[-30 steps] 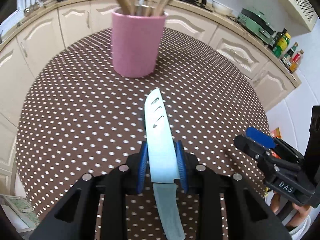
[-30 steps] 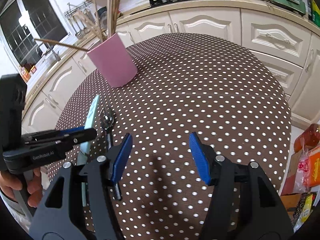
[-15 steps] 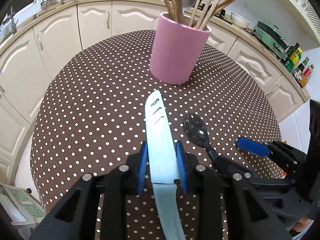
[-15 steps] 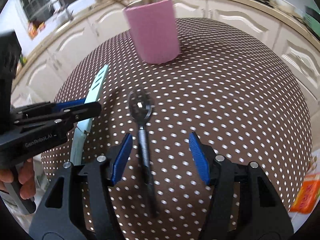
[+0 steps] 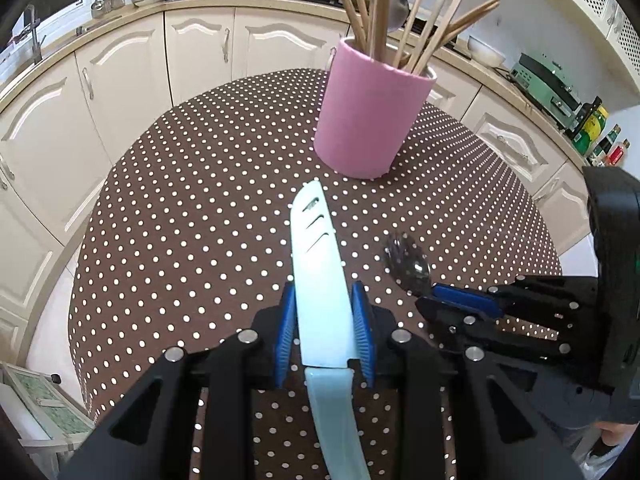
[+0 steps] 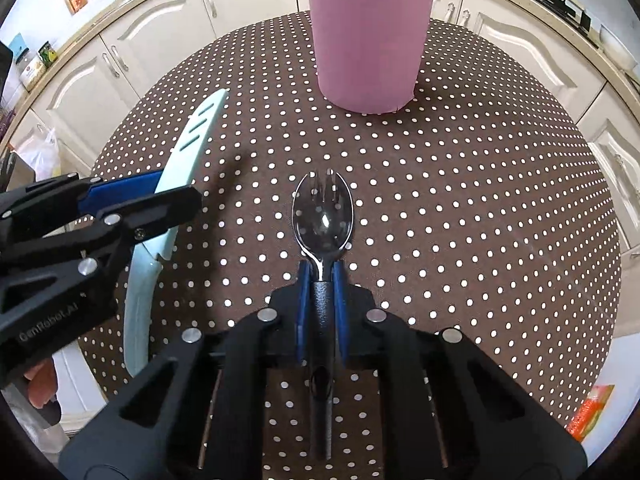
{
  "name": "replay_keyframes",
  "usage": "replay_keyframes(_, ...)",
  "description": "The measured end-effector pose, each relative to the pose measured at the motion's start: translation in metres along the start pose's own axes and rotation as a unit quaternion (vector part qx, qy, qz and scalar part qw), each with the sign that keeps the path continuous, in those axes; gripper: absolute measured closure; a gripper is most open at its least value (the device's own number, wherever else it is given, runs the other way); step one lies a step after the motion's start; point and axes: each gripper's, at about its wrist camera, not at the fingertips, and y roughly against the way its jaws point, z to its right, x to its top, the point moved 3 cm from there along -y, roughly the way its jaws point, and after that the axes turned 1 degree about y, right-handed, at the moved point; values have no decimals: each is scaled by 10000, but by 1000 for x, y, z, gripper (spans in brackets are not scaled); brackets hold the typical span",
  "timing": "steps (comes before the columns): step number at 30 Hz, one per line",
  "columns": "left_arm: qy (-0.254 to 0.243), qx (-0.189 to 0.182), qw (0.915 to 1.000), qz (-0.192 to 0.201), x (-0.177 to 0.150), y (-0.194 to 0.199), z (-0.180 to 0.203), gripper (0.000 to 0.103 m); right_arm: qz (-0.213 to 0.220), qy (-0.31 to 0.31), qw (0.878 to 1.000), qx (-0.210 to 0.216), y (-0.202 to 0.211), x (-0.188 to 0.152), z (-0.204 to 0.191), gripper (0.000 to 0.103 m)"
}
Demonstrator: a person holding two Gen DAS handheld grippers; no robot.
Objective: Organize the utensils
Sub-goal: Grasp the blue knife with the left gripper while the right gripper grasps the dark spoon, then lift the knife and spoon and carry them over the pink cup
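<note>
The left gripper (image 5: 323, 328) has its blue fingers (image 5: 285, 332) closed on a pale blue knife (image 5: 320, 276), pinching the blade just ahead of the handle; the blade points away toward the pink cup (image 5: 370, 114) and its handle trails back under the gripper. In the right wrist view the knife (image 6: 172, 200) is seen from the side, lifted above the dotted counter (image 6: 460, 200) with the left gripper (image 6: 120, 200) clamped across it. The right gripper (image 6: 321, 280) has just been closing, and its fingers (image 6: 303, 292) now press narrowly on the black handle of a spork (image 6: 322, 216), right behind the shiny bowl. The spork's short tines point toward the cup (image 6: 370, 36), which stands upright at the far side of the counter. From the left wrist view the spork's bowl (image 5: 408, 268) shows just beyond the right gripper (image 5: 460, 304), to the right of the knife and near it but apart. The cup holds several wooden sticks (image 5: 424, 20) fanned out, and a metal ladle head (image 5: 396, 4) shows among them. Cream cabinets (image 5: 200, 52) curve behind the counter. Part of a hand (image 6: 40, 384) shows under the left gripper's body at the lower left edge of the right wrist view.
</note>
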Motion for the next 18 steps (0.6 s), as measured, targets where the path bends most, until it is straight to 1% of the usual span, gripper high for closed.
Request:
replay_keyframes(3, 31, -42, 9999, 115, 2, 5, -1, 76, 121, -169, 9996, 211, 5, -3, 9, 91)
replay_keyframes(6, 7, -65, 9997, 237, 4, 12, 1, 77, 331, -319, 9982, 379, 15, -10, 20, 91)
replay_keyframes(9, -34, -65, 9991, 417, 6, 20, 2, 77, 684, -474, 9950, 556, 30, -11, 28, 91)
replay_keyframes(12, -78, -137, 9976, 676, 10, 32, 5, 77, 1036, -625, 9896, 781, 46, -12, 36, 91)
replay_keyframes(16, -93, -212, 9946, 1012, 16, 47, 5, 77, 1512, -767, 9815, 895, 68, -13, 49, 91)
replay_keyframes(17, -76, -238, 9936, 1101, 18, 51, 5, 77, 1722, -820, 9773, 924, 76, -12, 53, 91)
replay_keyframes(18, -54, -260, 9927, 1179, 19, 55, 5, 77, 1843, -851, 9747, 934, 81, -14, 56, 91)
